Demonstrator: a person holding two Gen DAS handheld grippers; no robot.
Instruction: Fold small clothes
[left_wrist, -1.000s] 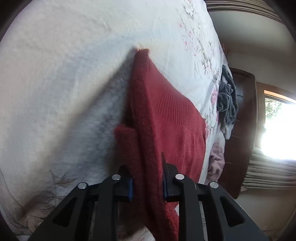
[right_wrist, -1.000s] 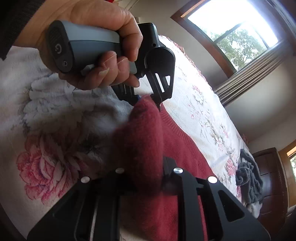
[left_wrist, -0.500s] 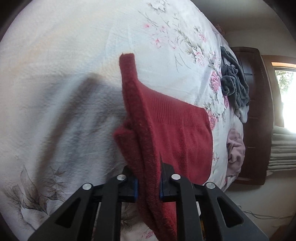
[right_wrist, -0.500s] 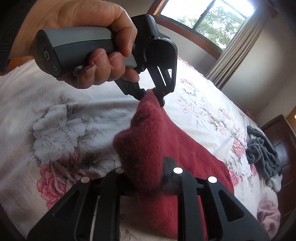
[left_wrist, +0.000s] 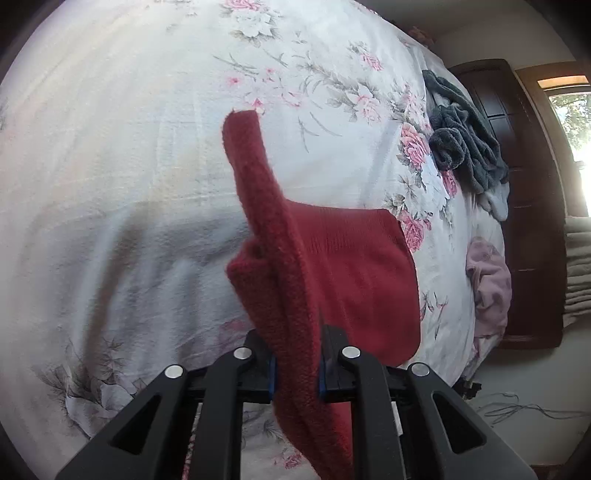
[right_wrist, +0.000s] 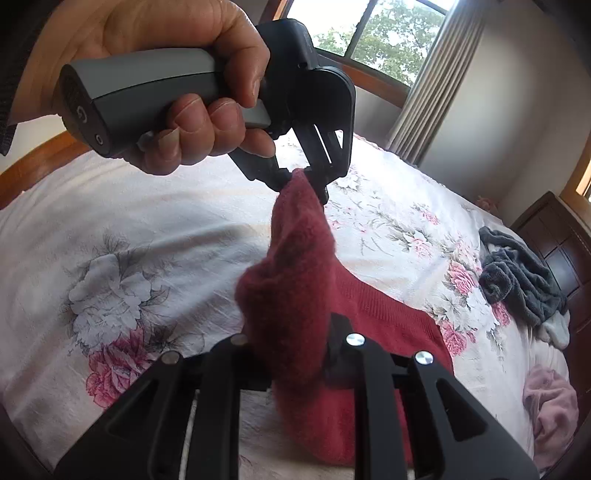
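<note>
A red knitted garment (left_wrist: 351, 273) is held up off a bed between two handheld grippers, its upper edge stretched taut between them while the lower part hangs down to the flowered bedspread (left_wrist: 129, 155). The left gripper (left_wrist: 295, 369) is seen closed tight on a thick fold of the red knit, the cloth filling the narrow gap between its blue-padded fingers (left_wrist: 271, 373). In the right wrist view the right gripper (right_wrist: 291, 354) is likewise clamped on a bunched corner of the same garment (right_wrist: 295, 295), and the cloth hides most of its finger pads. Beyond it, the left gripper (right_wrist: 306, 181) is viewed from outside, gripped by a bare hand (right_wrist: 177, 92) around a grey handle (right_wrist: 147, 92), its tips pinched on the far corner. Much of the bedspread straight ahead is blocked from both cameras by the raised knit. Three other heaps of clothing are counted at the far edge of the bed: a dark grey fleecy pile (left_wrist: 461, 140), a small pale piece (left_wrist: 496, 201) tucked just beneath it, and a dusty pink bundle (left_wrist: 489, 284) lying near the corner. A dark wooden cabinet (left_wrist: 532, 184) is seen just past the bed, a curtained window (right_wrist: 365, 33) is visible behind the hand, and a wooden bed frame (right_wrist: 40, 162) edges the bedspread.
</note>
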